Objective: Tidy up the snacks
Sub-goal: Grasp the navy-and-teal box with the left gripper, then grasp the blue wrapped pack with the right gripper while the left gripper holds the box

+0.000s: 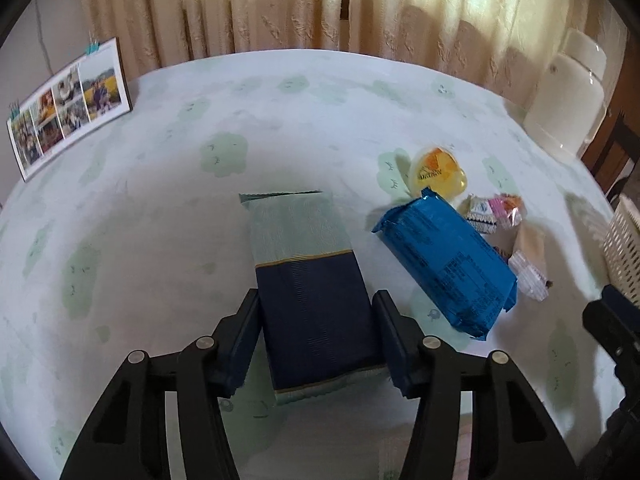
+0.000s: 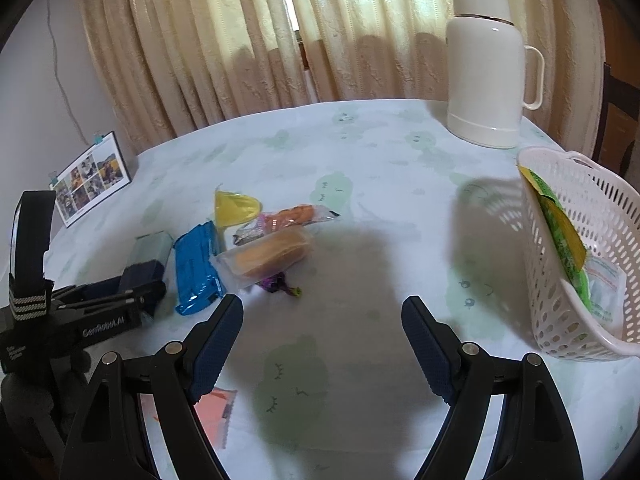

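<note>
1. The left claw (image 1: pixel 316 332) straddles a long navy-and-pale-green foil snack packet (image 1: pixel 308 284), one finger against each long side; it is closed on the packet, which lies flat on the bench (image 1: pixel 160 200).
2. The right claw (image 2: pixel 322 344) hangs spread wide over a bare patch of the cloud-print cloth, gripping nothing.
3. Just right of the gripped packet lies a glossy blue plastic biscuit pack (image 1: pixel 444 264), angled, close but apart from it.
4. Past the blue pack sits a yellow jelly cup (image 1: pixel 438 176), touching its far end or nearly so (hard to tell which).
5. Beside these are a clear-wrapped tan cake (image 2: pixel 268 256), an orange wrapped snack (image 2: pixel 296 214) and a small purple candy (image 2: pixel 280 282), bunched together.
6. A white perforated plastic basket (image 2: pixel 560 280) stands at the bench's right side, holding a green-and-yellow packet (image 2: pixel 560 232) leaning against its near wall.
7. A cream thermos jug (image 2: pixel 486 68) stands behind the basket; a photo collage card (image 1: pixel 68 108) is propped at the far left.
</note>
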Demonstrator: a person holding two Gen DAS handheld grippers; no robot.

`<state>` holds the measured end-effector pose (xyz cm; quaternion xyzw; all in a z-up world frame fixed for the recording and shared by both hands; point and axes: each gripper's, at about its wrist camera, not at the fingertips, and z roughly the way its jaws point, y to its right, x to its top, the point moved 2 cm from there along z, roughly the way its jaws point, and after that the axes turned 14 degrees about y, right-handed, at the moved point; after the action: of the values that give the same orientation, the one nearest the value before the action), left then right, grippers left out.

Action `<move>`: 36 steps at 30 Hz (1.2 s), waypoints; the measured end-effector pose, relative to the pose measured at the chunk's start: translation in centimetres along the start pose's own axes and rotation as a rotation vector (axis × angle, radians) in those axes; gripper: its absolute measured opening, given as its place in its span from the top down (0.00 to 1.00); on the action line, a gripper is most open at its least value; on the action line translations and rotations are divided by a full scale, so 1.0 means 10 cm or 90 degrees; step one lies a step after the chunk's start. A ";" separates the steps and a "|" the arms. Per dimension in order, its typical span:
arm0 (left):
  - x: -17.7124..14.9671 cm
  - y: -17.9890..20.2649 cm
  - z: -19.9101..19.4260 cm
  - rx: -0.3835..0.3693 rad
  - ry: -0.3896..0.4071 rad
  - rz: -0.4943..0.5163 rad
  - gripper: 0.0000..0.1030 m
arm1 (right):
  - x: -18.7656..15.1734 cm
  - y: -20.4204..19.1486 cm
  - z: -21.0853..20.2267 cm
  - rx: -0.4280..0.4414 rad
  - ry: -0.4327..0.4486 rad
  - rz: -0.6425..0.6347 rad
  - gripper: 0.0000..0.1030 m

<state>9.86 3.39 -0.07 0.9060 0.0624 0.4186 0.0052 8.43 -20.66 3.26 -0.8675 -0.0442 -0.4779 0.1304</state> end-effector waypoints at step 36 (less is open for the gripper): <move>0.24 -0.52 -0.46 0.017 0.096 -0.103 0.56 | 0.01 -1.16 0.94 0.122 -0.127 -0.220 0.44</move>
<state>7.33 8.66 4.47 0.8640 0.1410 0.4828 0.0222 13.82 -6.96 0.73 -0.8737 -0.2500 -0.3986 0.1236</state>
